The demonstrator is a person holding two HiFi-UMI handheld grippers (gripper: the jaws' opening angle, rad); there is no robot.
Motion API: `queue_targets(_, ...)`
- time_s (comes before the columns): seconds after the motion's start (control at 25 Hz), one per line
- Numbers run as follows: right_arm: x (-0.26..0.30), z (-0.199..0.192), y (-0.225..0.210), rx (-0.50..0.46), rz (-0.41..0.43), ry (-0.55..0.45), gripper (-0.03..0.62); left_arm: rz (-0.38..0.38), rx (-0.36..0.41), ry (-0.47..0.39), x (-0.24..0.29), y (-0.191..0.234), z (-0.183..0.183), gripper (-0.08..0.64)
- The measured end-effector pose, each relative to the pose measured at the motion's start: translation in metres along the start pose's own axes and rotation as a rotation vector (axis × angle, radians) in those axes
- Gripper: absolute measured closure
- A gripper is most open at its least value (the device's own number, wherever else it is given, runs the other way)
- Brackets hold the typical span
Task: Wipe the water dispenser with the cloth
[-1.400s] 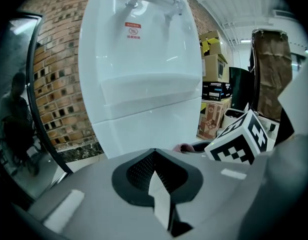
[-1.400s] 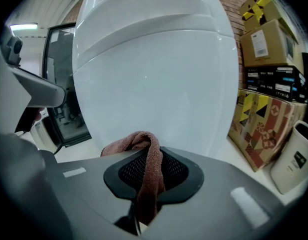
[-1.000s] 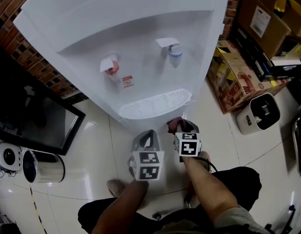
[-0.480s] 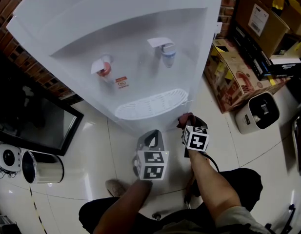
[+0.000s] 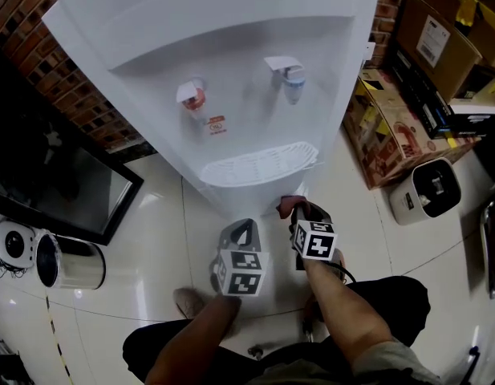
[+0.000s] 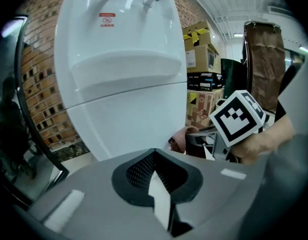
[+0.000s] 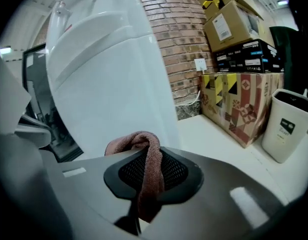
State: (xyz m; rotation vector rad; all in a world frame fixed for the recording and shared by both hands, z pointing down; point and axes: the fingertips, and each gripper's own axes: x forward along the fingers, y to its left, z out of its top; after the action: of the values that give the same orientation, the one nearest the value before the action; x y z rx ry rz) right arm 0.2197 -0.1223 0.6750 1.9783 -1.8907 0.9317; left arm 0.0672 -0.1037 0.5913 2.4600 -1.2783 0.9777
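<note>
Cardboard boxes (image 5: 389, 135) stand stacked against the brick wall (image 5: 71, 95). A white bin (image 5: 423, 191) sits on the glossy tiled floor (image 5: 151, 215) near that wall, and a black-framed panel (image 5: 62, 191) runs along it.

The top of the water dispenser (image 5: 231, 62) runs off the head view's upper edge. Its label (image 5: 216, 123) is too small to read. At its foot, the right gripper (image 5: 302, 215) hides most of the cloth (image 5: 287, 205).

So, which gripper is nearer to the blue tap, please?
Right. In the head view the right gripper is almost directly below the blue tap; the left gripper sits lower and further left.
</note>
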Motion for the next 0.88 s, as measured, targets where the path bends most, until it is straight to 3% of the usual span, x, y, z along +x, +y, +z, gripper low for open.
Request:
queue_targets(0.28,0.009,-0.019,0.093,-0.122,0.172,0.029,0.523,0.135,-0.095,0.043,-0.032,0.066,-0.043,0.56)
queue_targets(0.52,0.019,-0.038,0.154,-0.163,0.267,0.071,0.523,0.181,-0.132,0.046,-0.052,0.096,-0.064,0.56)
queue_targets(0.72,0.035,-0.064,0.197,-0.187,0.326,0.137,0.523,0.22,-0.171,0.061,-0.058,0.121,-0.08,0.56)
queue_targets(0.88,0.05,-0.084,0.208,-0.174,0.322,0.192,0.523,0.222,-0.184,0.056,-0.059,0.131,-0.08,0.56)
